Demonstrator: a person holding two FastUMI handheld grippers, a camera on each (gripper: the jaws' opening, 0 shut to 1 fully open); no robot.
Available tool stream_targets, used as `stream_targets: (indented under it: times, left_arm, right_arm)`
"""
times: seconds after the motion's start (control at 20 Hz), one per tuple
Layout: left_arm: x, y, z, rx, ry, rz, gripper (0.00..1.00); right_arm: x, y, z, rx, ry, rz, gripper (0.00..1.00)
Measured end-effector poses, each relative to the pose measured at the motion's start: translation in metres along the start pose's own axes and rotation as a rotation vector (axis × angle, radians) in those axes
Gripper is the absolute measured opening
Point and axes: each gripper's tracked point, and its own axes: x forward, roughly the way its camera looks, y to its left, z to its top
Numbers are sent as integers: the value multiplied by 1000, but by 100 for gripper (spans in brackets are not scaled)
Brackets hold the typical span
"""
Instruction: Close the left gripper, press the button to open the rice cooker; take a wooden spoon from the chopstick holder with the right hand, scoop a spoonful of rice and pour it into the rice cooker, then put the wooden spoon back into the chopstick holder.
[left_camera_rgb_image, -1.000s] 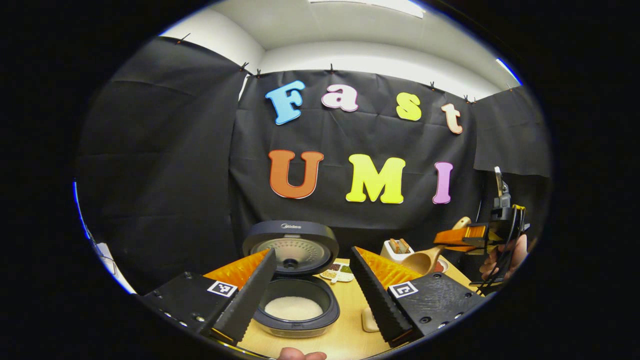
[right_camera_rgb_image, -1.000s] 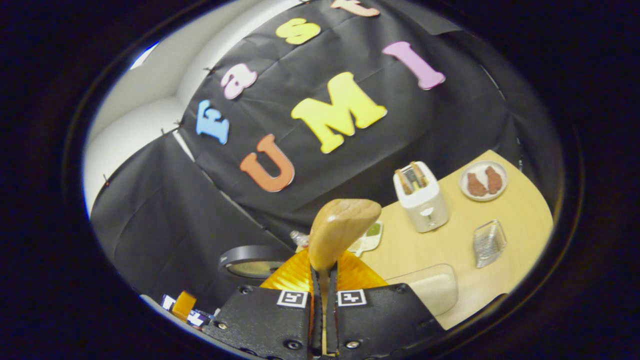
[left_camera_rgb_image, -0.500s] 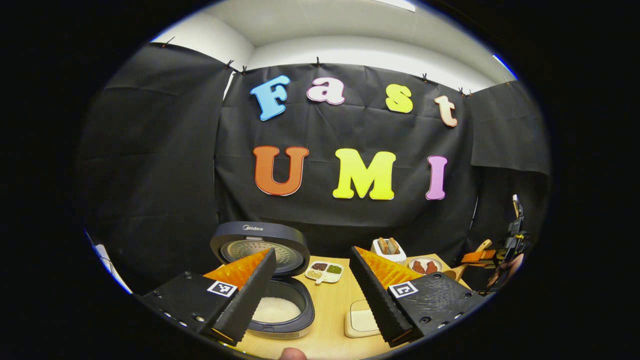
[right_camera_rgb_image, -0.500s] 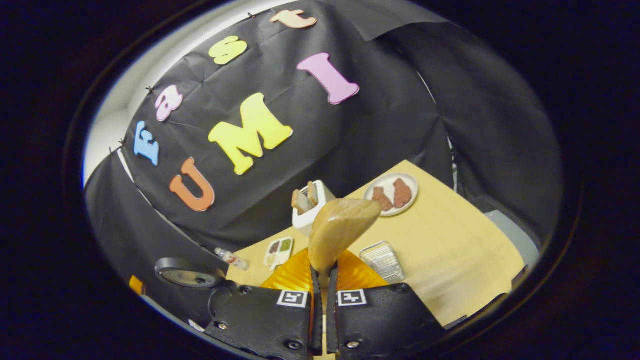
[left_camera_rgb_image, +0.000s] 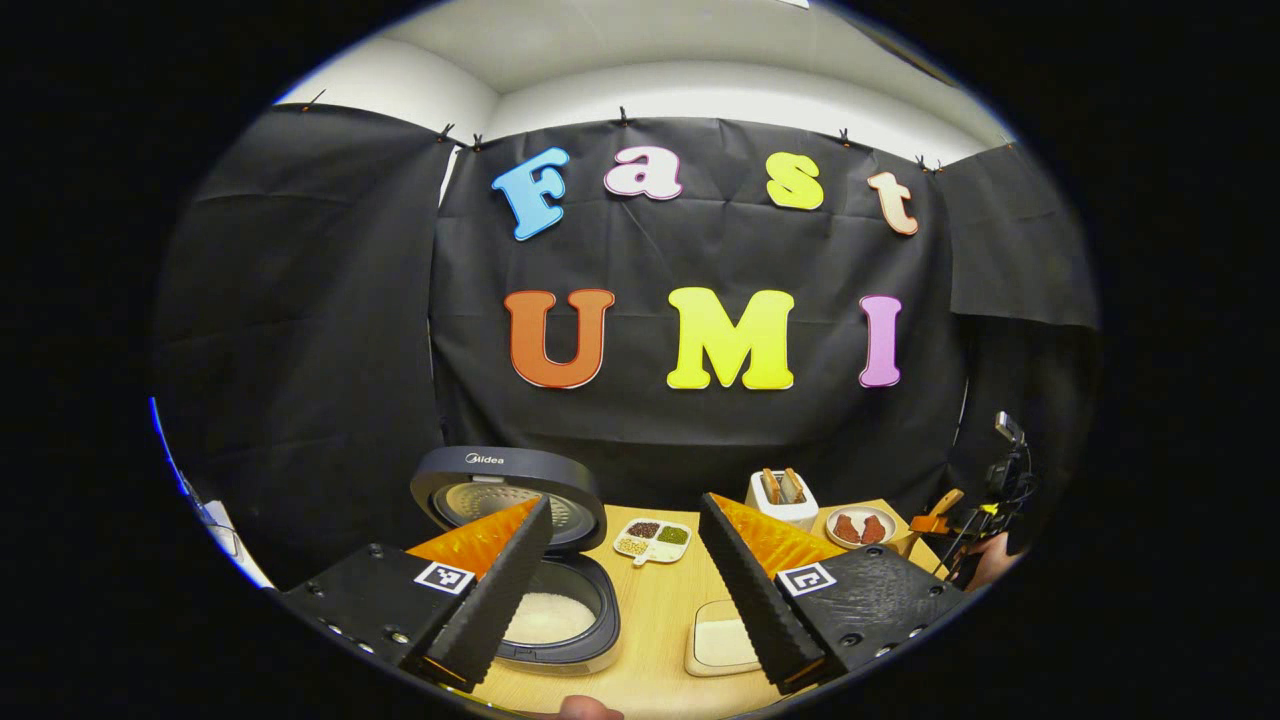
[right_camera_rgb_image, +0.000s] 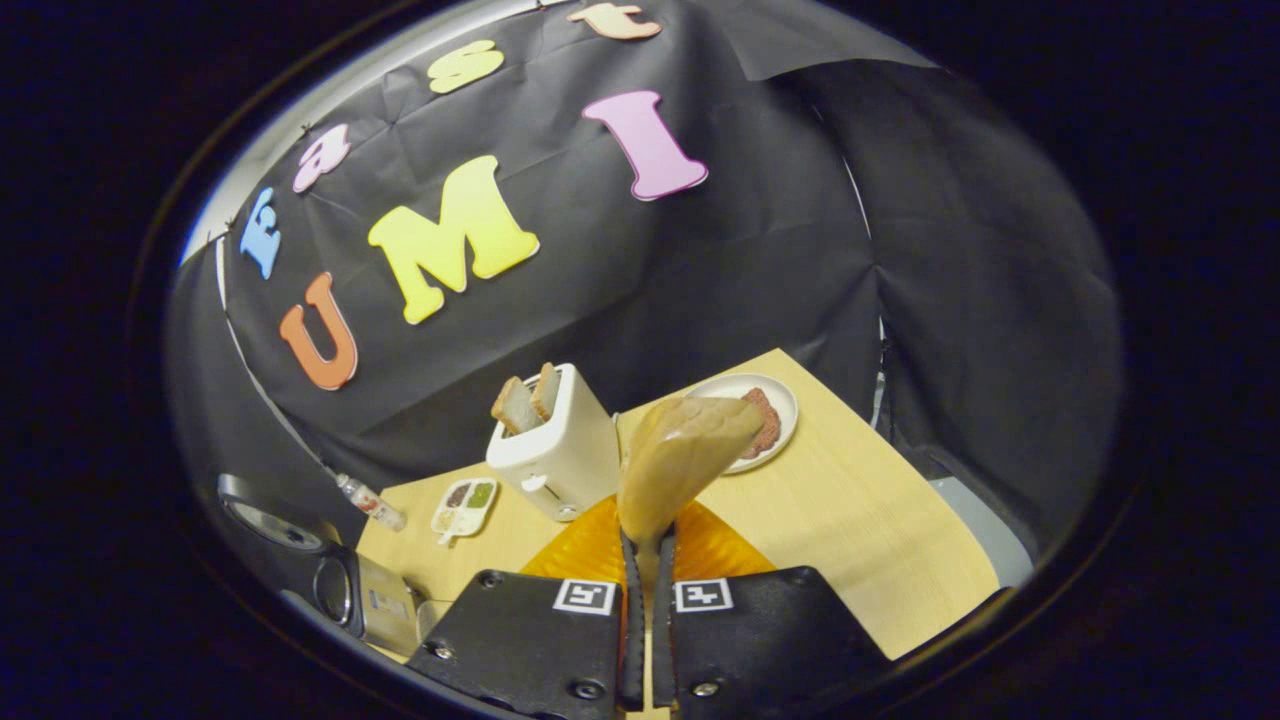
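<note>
The dark rice cooker (left_camera_rgb_image: 560, 640) stands open with its lid (left_camera_rgb_image: 505, 492) tipped back and white rice (left_camera_rgb_image: 545, 618) in the pot. My left gripper (left_camera_rgb_image: 622, 510) hangs open above the table's front, with the cooker behind its left finger. A shallow dish of rice (left_camera_rgb_image: 725, 642) lies beside the cooker. My right gripper (right_camera_rgb_image: 648, 540) is shut on the handle of the wooden spoon (right_camera_rgb_image: 685, 455), whose bowl points up over the table, in front of the toaster and plate. In the left gripper view the right gripper (left_camera_rgb_image: 940, 522) holds the spoon (left_camera_rgb_image: 945, 500) at the table's far right.
A white toaster (right_camera_rgb_image: 555, 445) with bread slices stands at the back. A plate of brown meat pieces (right_camera_rgb_image: 775, 400) lies to its right, and a divided seasoning dish (right_camera_rgb_image: 463, 505) and a small bottle (right_camera_rgb_image: 372, 503) to its left. The cooker (right_camera_rgb_image: 340, 590) is at the lower left.
My right gripper has carried the spoon away from the cooker to the table's right side, near the toaster and plate. My left gripper has drawn back a little, still open.
</note>
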Motion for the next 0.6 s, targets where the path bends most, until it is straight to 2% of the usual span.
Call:
stream_targets:
  times: [0.4,0.6]
  left_arm:
    - [7,20,3,-14,17,64,95]
    - [10,23,8,-28,6,63,95]
  right_arm:
    - [34,-8,-37,-46,11,-30,11]
    - [39,-9,-43,-32,3,-39,14]
